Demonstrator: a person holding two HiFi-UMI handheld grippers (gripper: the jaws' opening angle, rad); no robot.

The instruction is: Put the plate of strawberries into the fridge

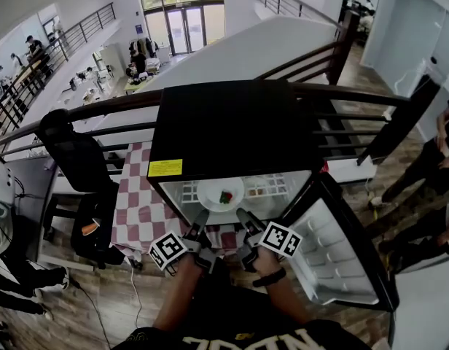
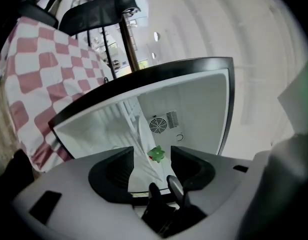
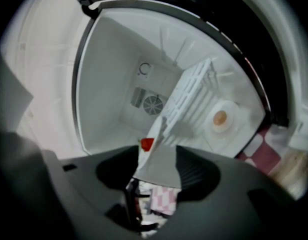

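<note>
A white plate (image 1: 220, 194) with strawberries (image 1: 225, 196) rests on the white shelf inside the open black fridge (image 1: 232, 126). My left gripper (image 1: 200, 221) and right gripper (image 1: 245, 219) sit at the plate's near rim, one on each side. In the left gripper view the plate (image 2: 144, 159) runs edge-on between the wide jaws of the left gripper (image 2: 151, 166), with a green-topped strawberry (image 2: 156, 154) beyond. In the right gripper view the plate's rim (image 3: 161, 156) and a red strawberry (image 3: 147, 143) lie within the right gripper (image 3: 156, 171). Both stand open, pads off the rim.
The fridge door (image 1: 334, 250) hangs open to the right. A small dish with something orange (image 3: 220, 118) sits on the same shelf, right of the plate. A red-and-white checked tablecloth (image 1: 137, 195) and a black chair (image 1: 79, 159) are to the left. A person (image 1: 436, 159) stands at the right.
</note>
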